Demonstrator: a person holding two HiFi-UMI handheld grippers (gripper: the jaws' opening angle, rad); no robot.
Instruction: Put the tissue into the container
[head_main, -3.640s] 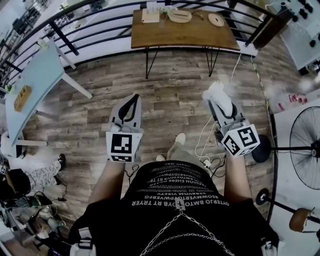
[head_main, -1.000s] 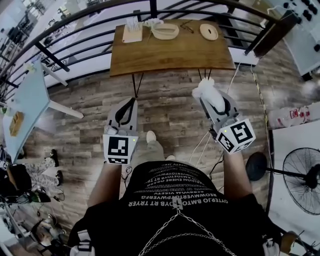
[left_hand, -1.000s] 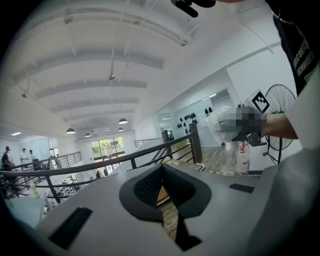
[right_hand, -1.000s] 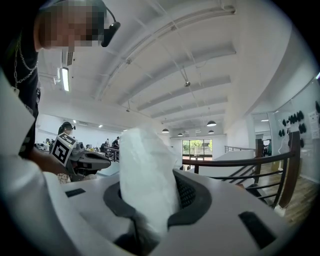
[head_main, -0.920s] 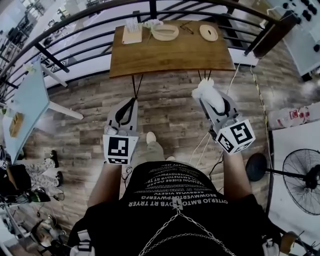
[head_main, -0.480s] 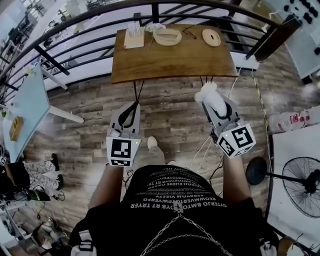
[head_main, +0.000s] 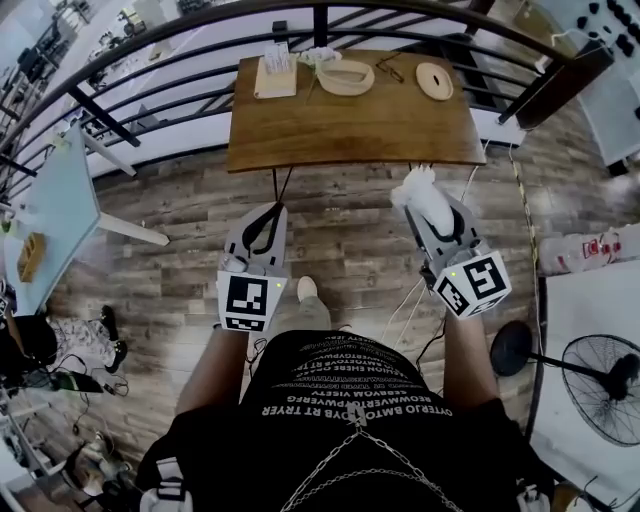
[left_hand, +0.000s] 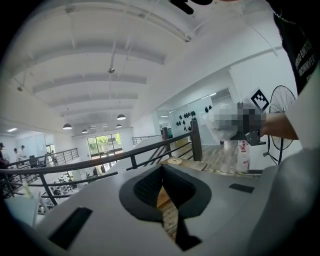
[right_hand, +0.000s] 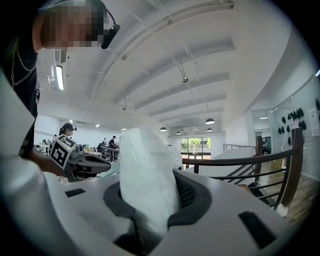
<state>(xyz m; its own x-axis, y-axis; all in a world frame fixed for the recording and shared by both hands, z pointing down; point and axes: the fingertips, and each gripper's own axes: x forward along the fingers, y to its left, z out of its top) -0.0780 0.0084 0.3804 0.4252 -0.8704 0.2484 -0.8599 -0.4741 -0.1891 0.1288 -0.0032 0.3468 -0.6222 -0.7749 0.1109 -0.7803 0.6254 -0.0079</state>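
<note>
In the head view my right gripper (head_main: 421, 207) is shut on a white crumpled tissue (head_main: 420, 187), held in the air just short of the wooden table's (head_main: 350, 125) near edge. The tissue (right_hand: 146, 175) fills the right gripper's (right_hand: 150, 202) jaws in the right gripper view. An oval pale container (head_main: 346, 76) lies at the table's far side. My left gripper (head_main: 273, 211) hangs shut and empty over the floor, left of the table legs. In the left gripper view the left gripper's (left_hand: 163, 196) pads meet with nothing between them.
A tissue box (head_main: 273, 76), a round wooden lid (head_main: 434, 81) and a pair of glasses (head_main: 390, 69) also sit on the table. A black railing (head_main: 150, 40) runs behind it. A pale blue table (head_main: 50, 195) stands left, a fan (head_main: 600, 375) and bottles (head_main: 592, 246) right, cables (head_main: 410, 298) underfoot.
The wooden table has come closer and lower in the head view as the person walked toward it. Both grippers keep their pose, the right still holding the tissue.
</note>
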